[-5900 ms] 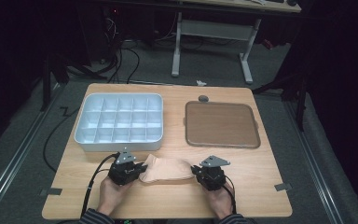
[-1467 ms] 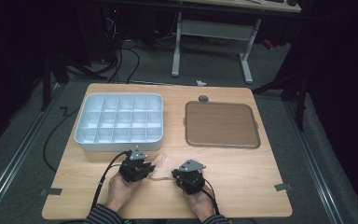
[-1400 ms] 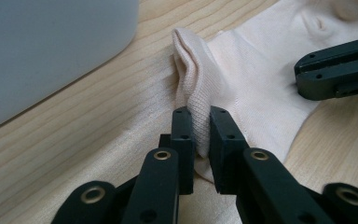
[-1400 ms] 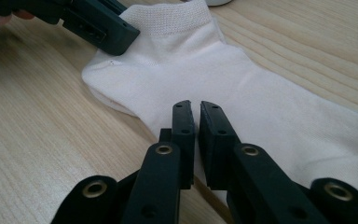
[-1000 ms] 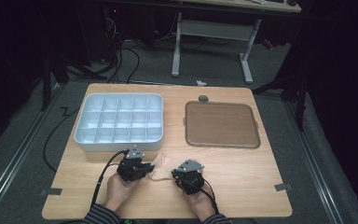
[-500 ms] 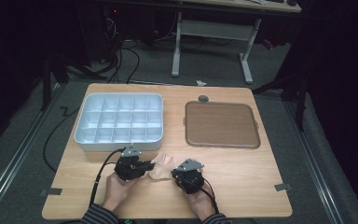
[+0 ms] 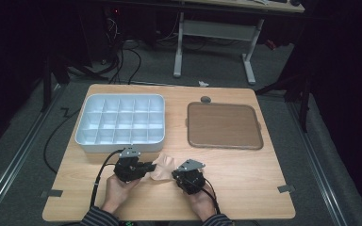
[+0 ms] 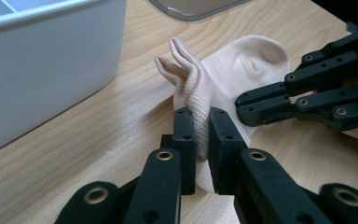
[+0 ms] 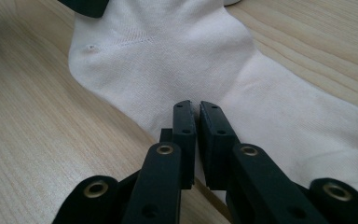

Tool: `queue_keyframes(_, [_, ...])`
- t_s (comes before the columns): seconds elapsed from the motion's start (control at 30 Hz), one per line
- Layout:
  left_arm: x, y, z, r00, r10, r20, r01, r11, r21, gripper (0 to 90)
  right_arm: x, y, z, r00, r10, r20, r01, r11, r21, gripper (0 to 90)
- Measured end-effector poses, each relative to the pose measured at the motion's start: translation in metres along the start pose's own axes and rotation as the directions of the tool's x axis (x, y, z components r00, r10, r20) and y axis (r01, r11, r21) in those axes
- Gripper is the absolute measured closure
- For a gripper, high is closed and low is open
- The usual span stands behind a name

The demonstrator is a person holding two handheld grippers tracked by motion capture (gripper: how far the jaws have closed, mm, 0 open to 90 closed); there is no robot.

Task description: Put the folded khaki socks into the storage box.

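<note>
Cream sock point(image 7: 162, 165) on the wooden table point(image 7: 245, 188), near the white compartment tray point(image 7: 120, 123) — left gripper point(image 8: 200, 126) clamped on its ribbed cuff, right gripper point(image 9: 195, 122) pinched on its foot edge.

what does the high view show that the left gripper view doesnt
High view alone: the whole wooden table, the compartments of the white divided tray, the full brown tray, both hands and the floor with cables.

Left gripper view alone: the left gripper up close, its fingers shut on a ribbed fold of the cream sock that stands up off the table.

Both: the sock, the white tray's wall, a corner of the brown tray, and the right gripper at the sock's other end.
</note>
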State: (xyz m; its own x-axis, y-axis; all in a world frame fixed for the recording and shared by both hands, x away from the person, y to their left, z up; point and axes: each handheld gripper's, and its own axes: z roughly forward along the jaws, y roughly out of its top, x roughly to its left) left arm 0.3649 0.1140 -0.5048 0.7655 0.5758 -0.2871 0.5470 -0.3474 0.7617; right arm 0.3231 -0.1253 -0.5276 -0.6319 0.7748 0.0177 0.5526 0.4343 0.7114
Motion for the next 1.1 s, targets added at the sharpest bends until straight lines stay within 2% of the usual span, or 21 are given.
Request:
queue_keyframes(0.27, [-0.006, 0.010, -0.003, 0.9995, 0.031, -0.004, -0.031, 0.9995, -0.010, 83.3, 0.002, 0.002, 0.002, 1.0000, 0.001, -0.006, -0.001, 1.000, 0.000, 85.1])
queue_keyframes(0.6, [-0.009, 0.013, -0.008, 0.9993, 0.037, -0.006, -0.038, 0.9986, -0.038, 83.3, 0.008, 0.011, 0.009, 0.9995, -0.023, -0.023, 0.024, 1.000, 0.019, 85.1])
queue_keyframes(1.1, [-0.011, 0.016, -0.008, 0.9990, 0.041, 0.019, -0.040, 0.9965, -0.074, 83.3, 0.017, 0.019, 0.019, 0.9965, -0.023, -0.081, 0.024, 1.000, 0.011, 85.5])
